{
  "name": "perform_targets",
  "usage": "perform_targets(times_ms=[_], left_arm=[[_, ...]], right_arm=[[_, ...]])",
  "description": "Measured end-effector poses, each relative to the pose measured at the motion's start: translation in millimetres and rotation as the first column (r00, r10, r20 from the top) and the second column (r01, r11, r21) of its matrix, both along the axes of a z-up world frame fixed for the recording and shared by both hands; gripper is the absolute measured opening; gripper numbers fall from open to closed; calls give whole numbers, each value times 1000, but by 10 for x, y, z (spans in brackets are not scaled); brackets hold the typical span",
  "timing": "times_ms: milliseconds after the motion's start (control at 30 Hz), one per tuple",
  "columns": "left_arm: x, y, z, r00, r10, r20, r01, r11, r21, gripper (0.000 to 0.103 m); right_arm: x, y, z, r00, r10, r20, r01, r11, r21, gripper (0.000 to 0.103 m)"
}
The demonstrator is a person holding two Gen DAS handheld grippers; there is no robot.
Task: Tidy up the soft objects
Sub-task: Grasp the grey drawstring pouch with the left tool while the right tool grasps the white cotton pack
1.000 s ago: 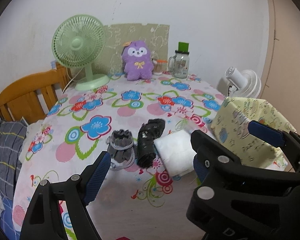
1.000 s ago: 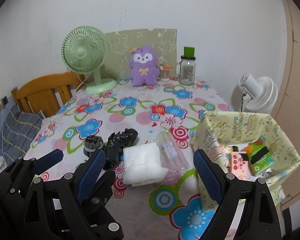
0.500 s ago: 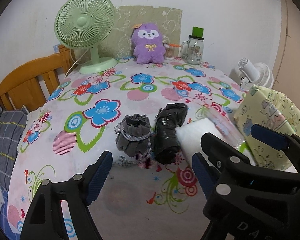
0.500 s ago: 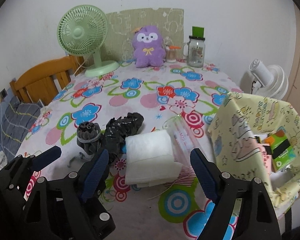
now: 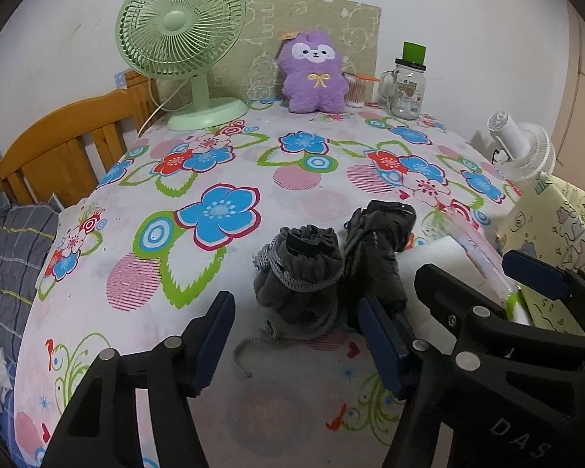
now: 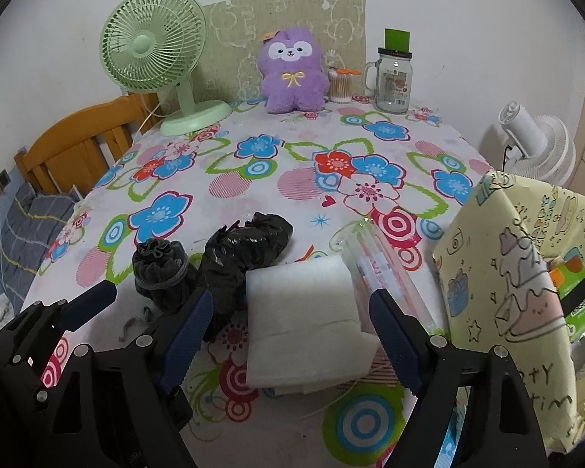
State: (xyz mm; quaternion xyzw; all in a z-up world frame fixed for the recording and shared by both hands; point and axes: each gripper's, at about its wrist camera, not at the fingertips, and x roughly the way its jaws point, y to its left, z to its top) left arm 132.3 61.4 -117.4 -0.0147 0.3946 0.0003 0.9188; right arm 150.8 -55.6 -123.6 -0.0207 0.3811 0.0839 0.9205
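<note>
A grey drawstring pouch (image 5: 300, 273) lies on the flowered tablecloth (image 5: 222, 163), beside a crumpled black bag (image 5: 378, 249). My left gripper (image 5: 296, 335) hovers just short of the pouch. Its jaws are closing and the pads do not touch it; the pouch's cord trails between them. A white foam block (image 6: 304, 312) lies between the fingers of my right gripper (image 6: 292, 331), which stands open with gaps on both sides. The black bag (image 6: 245, 253) and the pouch (image 6: 160, 273) lie left of the block. A purple plush (image 6: 292, 70) sits at the table's back.
A yellow fabric bin (image 6: 507, 273) with packets inside stands at the right edge. A clear plastic packet (image 6: 378, 265) leans between bin and foam. A green fan (image 5: 179, 31) and a glass jar (image 5: 405, 89) stand at the back. A wooden chair (image 5: 58, 148) is at the left.
Both grippers have come forward and down toward the objects, which now look larger and nearer. The left jaws have narrowed around the pouch's place. The right jaws now flank the foam block.
</note>
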Motion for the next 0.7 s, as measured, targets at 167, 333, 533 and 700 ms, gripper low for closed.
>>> perform_targets(times_ms=[167,333,533,700], left_arm=[[85,-23,-77,1000,-14,-14,14,1000,4,59],[127,-76,-131,999,-29,-19,29,999,24,47],[146,-36,-137,1000,-17,-11,17,1000,13,38],[181,39,-145,1000,6,-19,-7,1000,-2,37]], right_arm=[[99,2,-76,999,-9,-32,9,1000,7,84],[176,22,-166,998,-5,-64,6,1000,13,83],[213,6,-167,998,-15,-64,16,1000,17,74],[253,-21,-182,997,-10,-80,12,999,32,74]])
